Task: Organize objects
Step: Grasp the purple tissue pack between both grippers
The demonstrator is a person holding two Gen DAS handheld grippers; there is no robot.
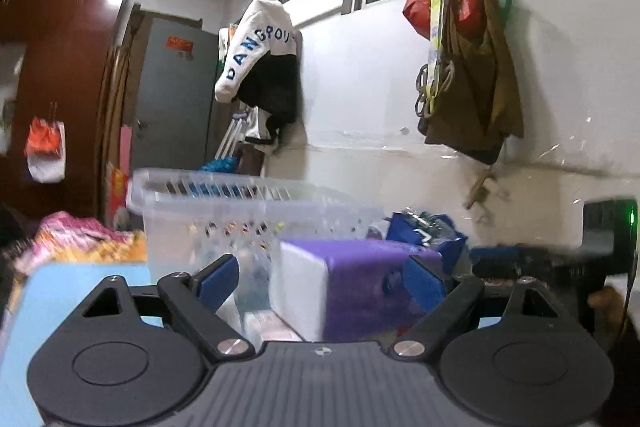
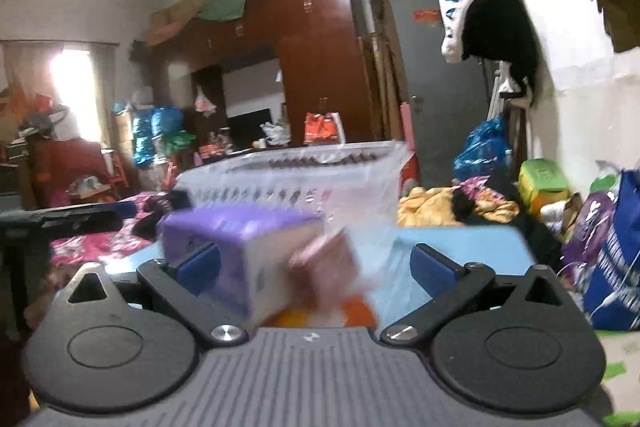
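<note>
Two grippers, left (image 1: 322,277) & right (image 2: 316,265), both spread wide w/ nothing pinched, close on the purple tissue pack (image 1: 352,287) just in front of the clear basket (image 1: 224,211); next prob. squeeze pack, lift into basket.

Dim indoor light; window (image 2: 74,95) glare; motion blur foreground; fisheye-bent edges.

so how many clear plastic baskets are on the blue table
1. The clear slotted basket stands on the blue table just behind the purple tissue pack; the right wrist view shows the same basket. Others may be hidden beyond the views.
</note>
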